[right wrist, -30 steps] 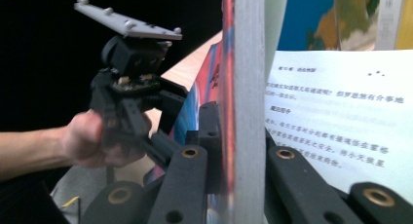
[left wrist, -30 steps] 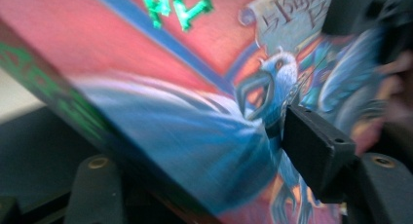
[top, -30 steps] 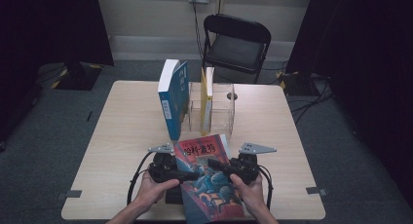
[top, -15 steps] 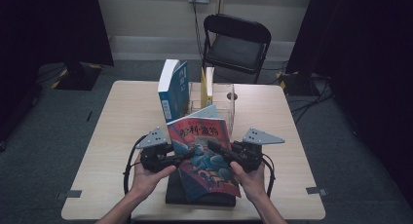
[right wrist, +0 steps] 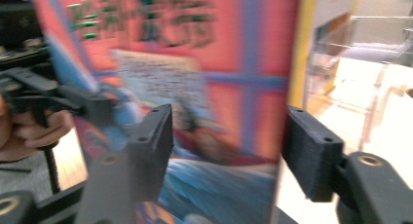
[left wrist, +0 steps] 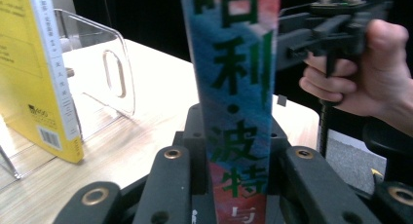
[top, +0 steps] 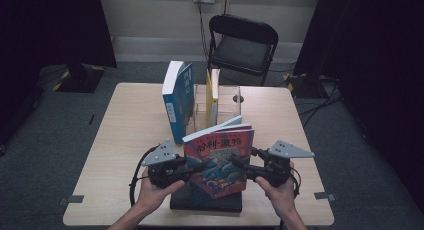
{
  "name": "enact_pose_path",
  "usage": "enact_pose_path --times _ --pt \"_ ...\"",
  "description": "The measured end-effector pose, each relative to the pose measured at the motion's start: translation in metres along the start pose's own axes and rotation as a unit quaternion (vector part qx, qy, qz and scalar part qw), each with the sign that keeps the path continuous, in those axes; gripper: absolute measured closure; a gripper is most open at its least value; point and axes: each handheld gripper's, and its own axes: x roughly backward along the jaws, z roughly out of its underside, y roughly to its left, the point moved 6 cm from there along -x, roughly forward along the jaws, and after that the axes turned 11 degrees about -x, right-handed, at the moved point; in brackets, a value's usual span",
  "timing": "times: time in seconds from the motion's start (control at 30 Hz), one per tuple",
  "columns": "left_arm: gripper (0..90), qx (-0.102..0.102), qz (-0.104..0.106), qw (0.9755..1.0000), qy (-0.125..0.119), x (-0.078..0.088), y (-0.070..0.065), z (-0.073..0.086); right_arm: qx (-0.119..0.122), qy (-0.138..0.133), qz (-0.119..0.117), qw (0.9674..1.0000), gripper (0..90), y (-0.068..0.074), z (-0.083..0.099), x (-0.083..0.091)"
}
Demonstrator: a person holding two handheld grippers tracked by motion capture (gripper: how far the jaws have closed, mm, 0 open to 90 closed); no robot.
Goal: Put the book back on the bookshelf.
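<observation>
- Looking down from the high view, a colourful book (top: 220, 162) with a red cover and green characters stands tilted over the near edge of the wooden table (top: 125, 140), held up between the two tools; the left gripper (top: 192, 169) grips its left edge and the right gripper (top: 239, 166) meets its right edge, each in one of the person's hands. Under the book lies a dark flat thing (top: 205, 202) on the table. Farther back a blue book (top: 177, 100) stands upright just beside a clear acrylic rack (top: 227, 102), in which a yellow book (top: 212, 97) stands. A black folding chair (top: 242, 45) sits beyond the table
- From the left gripper view, the left gripper (left wrist: 234, 170) has its jaws pressed on the book's spine (left wrist: 238, 102), which rises upright between them; they have just been closing on it. The yellow book (left wrist: 39, 73) and the clear rack (left wrist: 107, 63) are at left, and the other hand with its tool (left wrist: 336, 44) is at upper right
- From the right gripper view, the right gripper (right wrist: 226, 146) has its jaws spread, having just been opening; the blurred red cover (right wrist: 195, 87) stands between them, its edge close to the right pad, and I cannot tell whether it touches. The clear rack (right wrist: 360, 63) shows at right
</observation>
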Motion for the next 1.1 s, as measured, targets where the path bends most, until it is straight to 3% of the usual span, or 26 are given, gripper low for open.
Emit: enact_pose_path --times 0.07,0.13,0.27,0.4,0.53,0.67,0.8,0.87,0.97,1.0,1.03,1.07,1.1 --pt "73.5 -0.004 -0.001 1.0 -0.001 -0.001 -0.002 0.0 -0.014 -0.003 0.005 0.9999 32.5 -0.01 0.002 0.001" --pt "73.4 -0.008 0.004 1.0 -0.002 -0.001 -0.003 -0.001 -0.02 0.005 -0.005 0.9998 31.3 -0.015 0.006 -0.004" --pt "73.2 -0.011 0.011 0.9999 -0.002 -0.002 -0.006 -0.002 -0.027 0.02 -0.035 0.9988 27.5 -0.013 0.013 -0.016" --pt "71.1 -0.005 0.013 0.9999 0.001 -0.006 -0.005 -0.001 -0.018 0.02 -0.027 0.9993 33.5 -0.013 0.013 -0.02" --pt "71.2 -0.002 0.012 0.9999 0.009 -0.012 -0.003 -0.001 -0.019 0.018 -0.037 0.999 38.8 -0.012 0.013 -0.017" --pt "70.4 0.006 0.004 1.0 0.002 -0.021 -0.002 -0.001 -0.017 0.02 -0.046 0.9986 43.5 -0.009 0.014 -0.015" --pt "70.8 0.03 0.0 0.9996 -0.002 -0.03 0.003 -0.004 -0.016 0.029 -0.057 0.9978 43.5 -0.004 0.015 -0.018" --pt "71.3 0.019 -0.009 0.9998 0.004 -0.031 0.004 -0.007 -0.011 0.033 -0.054 0.998 43.4 -0.002 0.014 -0.023" --pt "73.7 0.005 -0.028 0.9996 -0.008 -0.027 0.005 -0.012 -0.008 0.029 -0.055 0.998 43.4 0.0 0.007 -0.027" --pt "74.3 -0.011 -0.04 0.9991 -0.01 -0.025 0.005 -0.014 -0.006 0.025 -0.057 0.9981 42.7 0.001 0.005 -0.027" --pt "74.5 -0.039 -0.062 0.9973 -0.003 -0.021 0.005 -0.017 -0.002 0.017 -0.05 0.9986 40.1 0.001 0.002 -0.026" --pt "74.5 -0.052 -0.065 0.9965 -0.005 -0.018 0.006 -0.019 -0.002 0.008 -0.033 0.9994 36.7 0.001 -0.004 -0.026" --pt "74.6 -0.047 -0.072 0.9963 -0.009 -0.013 0.008 -0.02 -0.006 0.005 -0.023 0.9997 40.3 -0.002 -0.008 -0.025"
